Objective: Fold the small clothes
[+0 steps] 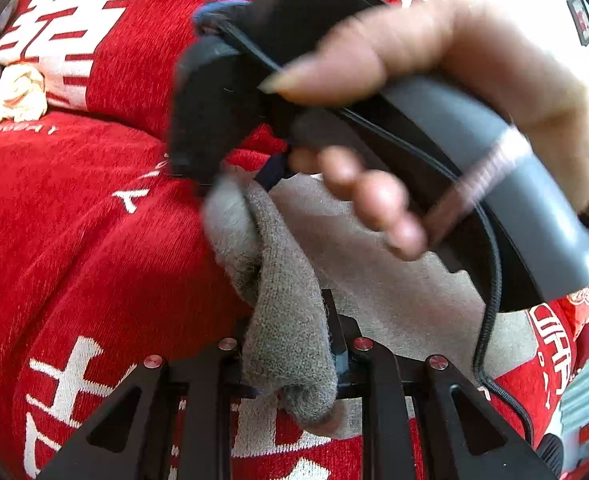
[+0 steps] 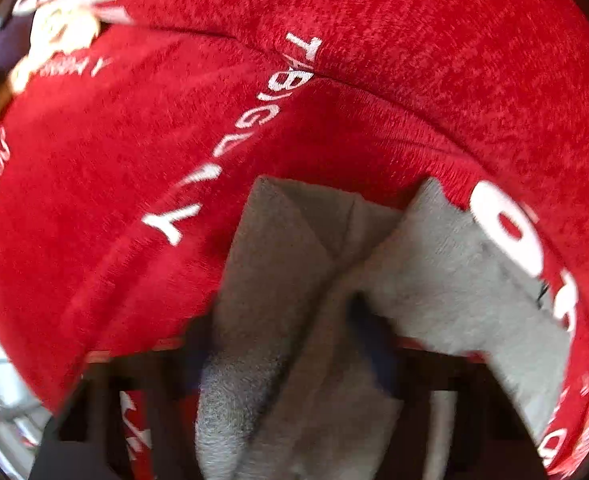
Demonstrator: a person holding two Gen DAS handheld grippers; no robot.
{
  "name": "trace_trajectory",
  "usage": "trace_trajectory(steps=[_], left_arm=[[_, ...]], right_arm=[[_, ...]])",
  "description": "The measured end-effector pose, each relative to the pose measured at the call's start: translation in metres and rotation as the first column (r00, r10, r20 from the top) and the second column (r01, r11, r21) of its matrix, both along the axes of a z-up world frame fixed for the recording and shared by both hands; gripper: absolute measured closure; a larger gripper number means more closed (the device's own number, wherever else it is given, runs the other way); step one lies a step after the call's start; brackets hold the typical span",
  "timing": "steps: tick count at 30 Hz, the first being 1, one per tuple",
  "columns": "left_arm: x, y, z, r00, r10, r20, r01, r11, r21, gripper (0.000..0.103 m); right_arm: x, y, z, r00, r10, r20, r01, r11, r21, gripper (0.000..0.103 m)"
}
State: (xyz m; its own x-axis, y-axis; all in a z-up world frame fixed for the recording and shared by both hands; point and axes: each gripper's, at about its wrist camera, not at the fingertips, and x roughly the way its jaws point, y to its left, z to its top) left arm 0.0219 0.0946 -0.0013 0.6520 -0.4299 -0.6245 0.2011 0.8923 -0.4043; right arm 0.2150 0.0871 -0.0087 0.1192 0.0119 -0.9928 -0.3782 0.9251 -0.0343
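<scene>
- Left gripper (image 1: 294,354): clamped on a fold of the grey sock (image 1: 290,320), over the red blanket (image 1: 94,220).
- Right gripper (image 1: 198,168): pointing down onto same sock; grip unclear.

Grey knit garment (image 2: 294,320) — folded into overlapping flaps, lying on red cloth (image 2: 374,20) with white lettering (blurred, not legible throughout). Right gripper (image 2: 294,352) at the lower edge, dark and blurred, its jaws closing in on a grey fold. Cream crumpled fabric (image 2: 54,36) — upper left corner.
</scene>
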Motion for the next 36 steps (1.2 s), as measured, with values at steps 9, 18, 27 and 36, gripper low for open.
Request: trace_trajectory(steps=[9,18,27,36], left_arm=[[0.005,0.022,-0.005,0.999,-0.019,-0.030,0.014,0.988,-0.154,0.080],[-0.001,-0.008,0.014,1.000,0.016,-0.021,-0.014,0.998,0.061,0.082],[0.004,-0.039,0.040,0.998,0.034,-0.050,-0.023,0.977,0.213,0.082],[0.003,-0.073,0.057,0.998,0.036,-0.053,-0.018,0.951,0.309,0.082]], right_arm=[[-0.006,-0.060,0.027,0.996,-0.046,0.080,0.025,0.969,0.244,0.087],[-0.019,-0.106,0.038,0.984,-0.142,0.110,0.083,0.901,0.426,0.088],[-0.024,-0.141,0.053,0.975,-0.185,0.124,0.093,0.844,0.528,0.088],[-0.034,-0.181,0.061,0.963,-0.233,0.139,0.111,0.806,0.582,0.088]])
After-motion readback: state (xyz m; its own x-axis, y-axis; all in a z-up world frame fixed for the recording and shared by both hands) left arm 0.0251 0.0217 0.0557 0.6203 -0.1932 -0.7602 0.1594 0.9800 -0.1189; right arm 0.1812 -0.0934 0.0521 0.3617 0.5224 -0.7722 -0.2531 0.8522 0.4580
